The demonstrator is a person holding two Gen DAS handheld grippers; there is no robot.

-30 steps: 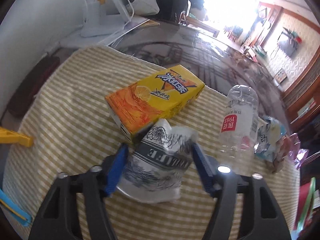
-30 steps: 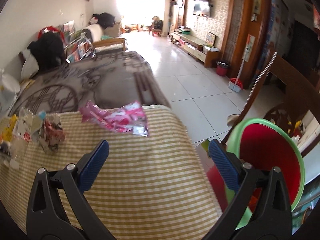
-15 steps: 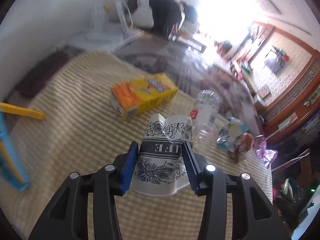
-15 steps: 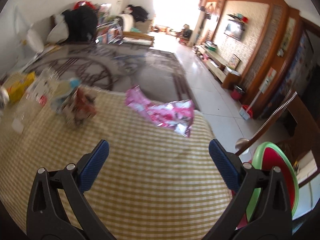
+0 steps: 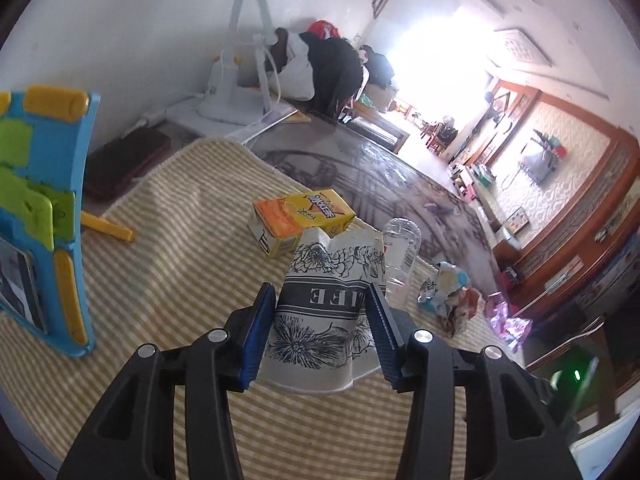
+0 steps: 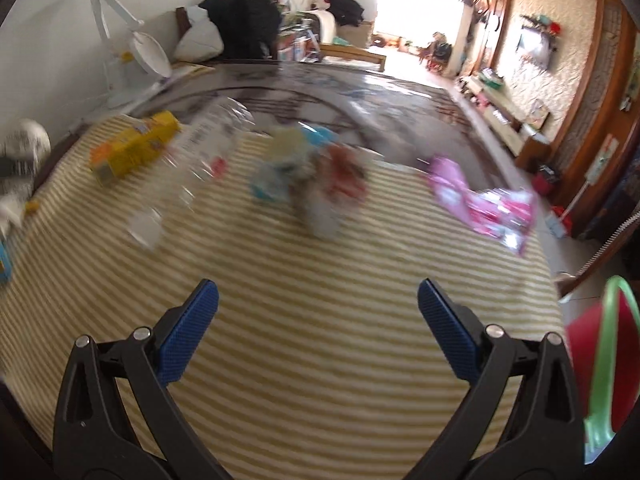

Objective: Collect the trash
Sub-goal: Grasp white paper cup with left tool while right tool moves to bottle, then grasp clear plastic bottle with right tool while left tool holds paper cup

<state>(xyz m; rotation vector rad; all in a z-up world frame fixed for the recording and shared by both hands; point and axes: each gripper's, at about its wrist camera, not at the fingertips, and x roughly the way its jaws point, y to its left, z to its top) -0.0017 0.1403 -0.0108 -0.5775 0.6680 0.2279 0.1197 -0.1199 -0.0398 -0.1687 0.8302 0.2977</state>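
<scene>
My left gripper (image 5: 320, 312) is shut on a crushed white paper cup (image 5: 328, 312) with black flower print, held above the striped cloth. Beyond it lie a yellow drink carton (image 5: 302, 216), a clear plastic bottle (image 5: 400, 256), a crumpled wrapper (image 5: 448, 296) and a pink wrapper (image 5: 508, 324). My right gripper (image 6: 318, 320) is open and empty over the cloth. Ahead of it, blurred, are the carton (image 6: 132, 152), the bottle (image 6: 200, 168), the crumpled wrapper (image 6: 312, 176) and the pink wrapper (image 6: 488, 204). The held cup shows at the left edge of the right wrist view (image 6: 20, 160).
A red bin with a green rim (image 6: 600, 360) stands off the table's right edge. A blue and green toy stand (image 5: 44, 208) is upright at the left. A white desk lamp (image 5: 236, 80) and bags sit at the back.
My left gripper closed on the paper cup and lifted it off the cloth. My right gripper swung left from the bin toward the trash on the table, staying open.
</scene>
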